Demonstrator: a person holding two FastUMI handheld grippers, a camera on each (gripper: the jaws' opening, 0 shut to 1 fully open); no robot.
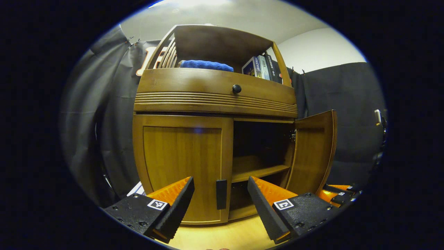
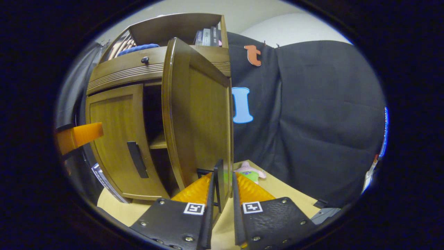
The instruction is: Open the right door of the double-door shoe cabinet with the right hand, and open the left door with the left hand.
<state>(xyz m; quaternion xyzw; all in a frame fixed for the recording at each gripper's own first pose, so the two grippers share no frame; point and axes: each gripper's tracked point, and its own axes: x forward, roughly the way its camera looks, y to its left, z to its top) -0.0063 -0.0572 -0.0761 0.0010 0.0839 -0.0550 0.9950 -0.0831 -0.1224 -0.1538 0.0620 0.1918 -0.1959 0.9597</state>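
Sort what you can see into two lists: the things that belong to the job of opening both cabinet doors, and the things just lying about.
Job:
right door, swung open, its handle between the right gripper fingers
left door, closed, with its handle
left gripper, open, facing that handle

Lying about:
blue cloth
books
drawer knob
soft toy

I saw the shoe cabinet (image 1: 180,159) was glossy varnished wood, its handle (image 1: 221,194) matt black; the booth's wall (image 2: 319,118) was matt black cloth; the blue towel (image 1: 206,65) looked fuzzy.
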